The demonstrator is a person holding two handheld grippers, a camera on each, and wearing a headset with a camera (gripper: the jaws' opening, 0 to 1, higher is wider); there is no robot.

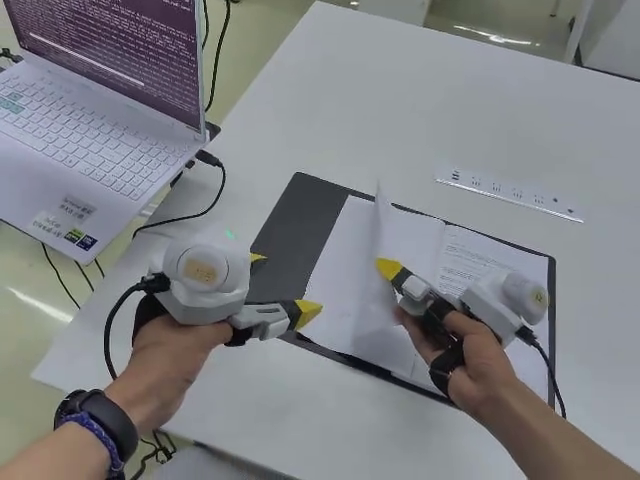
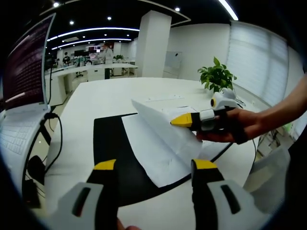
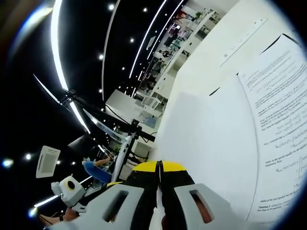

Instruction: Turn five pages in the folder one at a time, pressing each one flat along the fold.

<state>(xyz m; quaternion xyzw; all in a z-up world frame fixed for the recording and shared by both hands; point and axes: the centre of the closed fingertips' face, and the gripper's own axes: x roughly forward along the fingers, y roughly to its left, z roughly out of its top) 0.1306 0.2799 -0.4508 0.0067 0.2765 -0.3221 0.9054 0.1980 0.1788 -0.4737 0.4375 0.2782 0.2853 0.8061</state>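
Right now the folder lies open on the white bench, with its dark inside cover toward 9 o'clock and printed sheets toward 3 o'clock. The right tongs are clenched on the edge of one page, which stands lifted, nearly upright, above the fold. The left tongs hang released with jaws wide apart, over the folder's 7 o'clock edge. A laptop sits at 10 o'clock from the folder, and a power strip at 2 o'clock.
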